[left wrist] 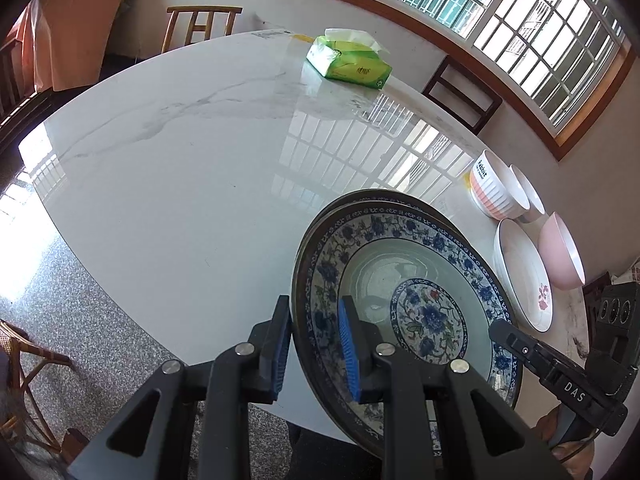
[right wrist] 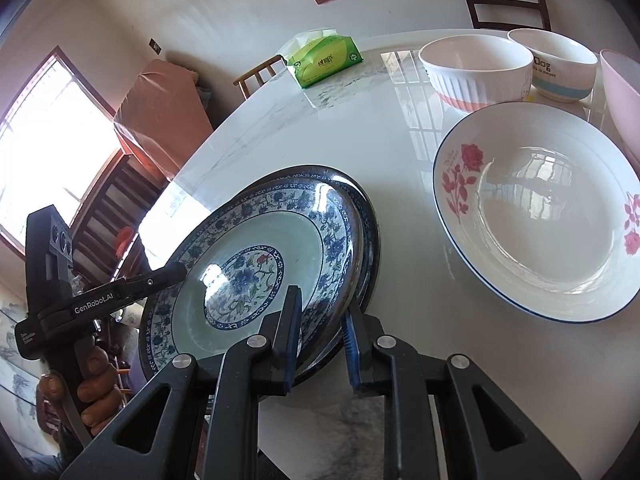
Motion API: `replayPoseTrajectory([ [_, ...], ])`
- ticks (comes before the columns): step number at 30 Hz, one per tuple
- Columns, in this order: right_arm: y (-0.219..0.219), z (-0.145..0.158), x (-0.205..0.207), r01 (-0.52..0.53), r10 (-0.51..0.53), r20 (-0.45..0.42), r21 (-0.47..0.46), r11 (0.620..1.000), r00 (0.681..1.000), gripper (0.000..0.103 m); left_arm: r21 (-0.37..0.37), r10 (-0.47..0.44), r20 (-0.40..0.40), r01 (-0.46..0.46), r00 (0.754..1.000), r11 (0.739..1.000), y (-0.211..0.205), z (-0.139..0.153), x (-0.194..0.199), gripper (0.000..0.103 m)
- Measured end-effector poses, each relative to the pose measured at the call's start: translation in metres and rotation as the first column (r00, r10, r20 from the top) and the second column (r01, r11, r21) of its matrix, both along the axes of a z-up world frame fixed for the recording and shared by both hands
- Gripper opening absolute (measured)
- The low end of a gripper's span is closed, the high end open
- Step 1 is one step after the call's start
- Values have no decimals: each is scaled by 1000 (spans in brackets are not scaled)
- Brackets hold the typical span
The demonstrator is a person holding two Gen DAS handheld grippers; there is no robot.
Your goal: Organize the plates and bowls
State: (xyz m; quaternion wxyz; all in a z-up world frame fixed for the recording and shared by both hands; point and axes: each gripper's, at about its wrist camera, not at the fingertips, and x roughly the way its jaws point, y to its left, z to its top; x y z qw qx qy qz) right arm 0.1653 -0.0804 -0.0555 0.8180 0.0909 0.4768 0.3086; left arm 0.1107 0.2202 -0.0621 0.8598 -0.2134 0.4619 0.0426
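A blue-and-white floral plate (left wrist: 424,280) (right wrist: 256,248) is held tilted over a second dark-rimmed plate (left wrist: 384,194) (right wrist: 370,220) lying on the white marble table (left wrist: 180,180) (right wrist: 360,128). My left gripper (left wrist: 314,348) is shut on the floral plate's near-left rim. My right gripper (right wrist: 320,340) is shut on its opposite rim. A white plate with red roses (right wrist: 536,216) (left wrist: 524,276) lies to the right. A ribbed white-and-pink bowl (right wrist: 476,72) (left wrist: 496,188), a white bowl marked "Dog" (right wrist: 560,64) and a pink bowl (right wrist: 620,96) (left wrist: 560,256) stand behind it.
A green tissue pack (left wrist: 348,62) (right wrist: 324,60) lies at the far side of the table. Wooden chairs (left wrist: 200,26) (right wrist: 504,0) stand around the table. The near table edge (left wrist: 140,312) borders a grey speckled floor.
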Motion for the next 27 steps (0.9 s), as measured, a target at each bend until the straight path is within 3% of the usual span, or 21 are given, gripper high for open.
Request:
replayPoseTrajectory([
  [9, 8, 1, 2, 5, -4, 36, -32, 999, 999, 19, 4, 0, -7, 0, 1000, 1000, 2, -7, 2, 23],
  [15, 11, 2, 4, 13, -9, 74, -54, 998, 997, 19, 46, -3, 60, 0, 998, 999, 2, 7, -3, 35],
  [18, 13, 2, 5, 19, -13, 96, -61, 998, 995, 19, 80, -5, 69, -1, 998, 997, 0, 11, -3, 35],
  [27, 15, 2, 3, 36, -28, 127, -62, 997, 991, 24, 53, -12, 37, 10, 999, 999, -9, 4, -9, 37],
])
